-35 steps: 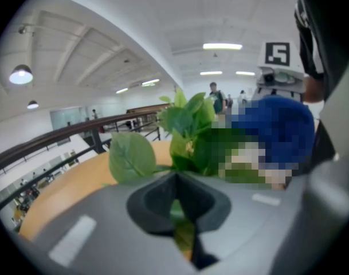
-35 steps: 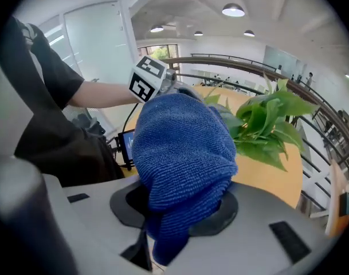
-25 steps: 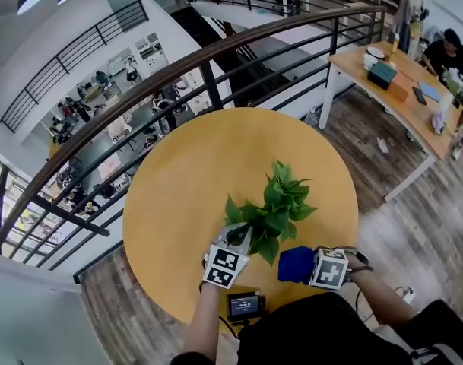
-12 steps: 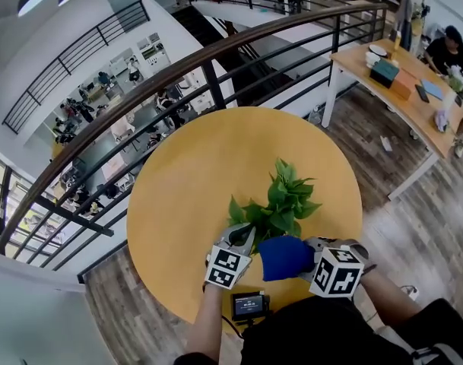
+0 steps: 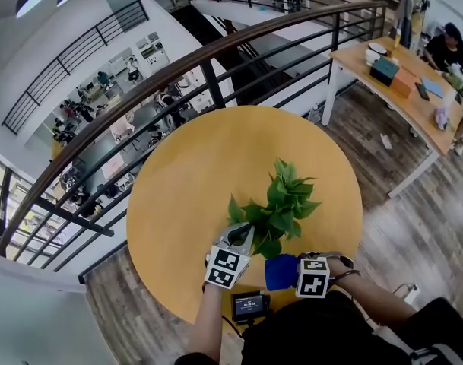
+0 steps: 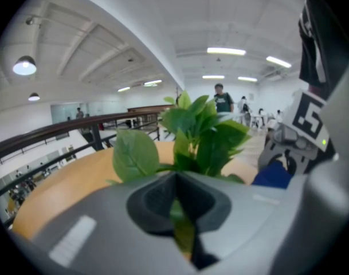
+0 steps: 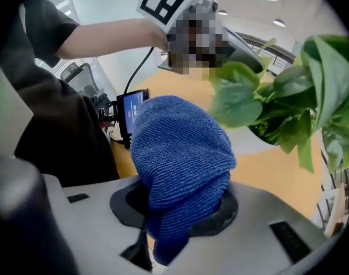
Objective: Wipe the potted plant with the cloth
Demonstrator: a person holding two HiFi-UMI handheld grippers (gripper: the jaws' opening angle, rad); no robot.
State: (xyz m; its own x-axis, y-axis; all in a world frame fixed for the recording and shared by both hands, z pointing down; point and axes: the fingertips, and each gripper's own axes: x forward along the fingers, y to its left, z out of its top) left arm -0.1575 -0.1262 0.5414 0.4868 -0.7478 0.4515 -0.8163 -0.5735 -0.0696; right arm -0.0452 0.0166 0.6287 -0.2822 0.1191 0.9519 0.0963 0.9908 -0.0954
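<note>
The cloth [image 7: 183, 153] in the right tongs [image 7: 174, 225] looked rough, looped, matt; leaves [image 7: 329, 79] beside them smooth, waxy; table [image 5: 216, 158] matt wood.

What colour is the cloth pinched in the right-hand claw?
Deep blue, with a ribbed, knitted texture. The cloth shows best in the right gripper view.

A round, yellow-orange wooden table [image 5: 216, 158] stood against a curved black metal railing with a brown handrail [image 5: 203, 61], and beyond it a lower floor with small figures of people [image 5: 79, 109] lay below. A small black device with a lit screen [image 5: 247, 305] showed at that table's near edge. At the upper right, on the grey wood-plank floor [image 5: 402, 226], a long rectangular wooden table with white legs [image 5: 406, 112] carried a teal box [image 5: 383, 73] and an orange box [image 5: 402, 84], with people beside it.
</note>
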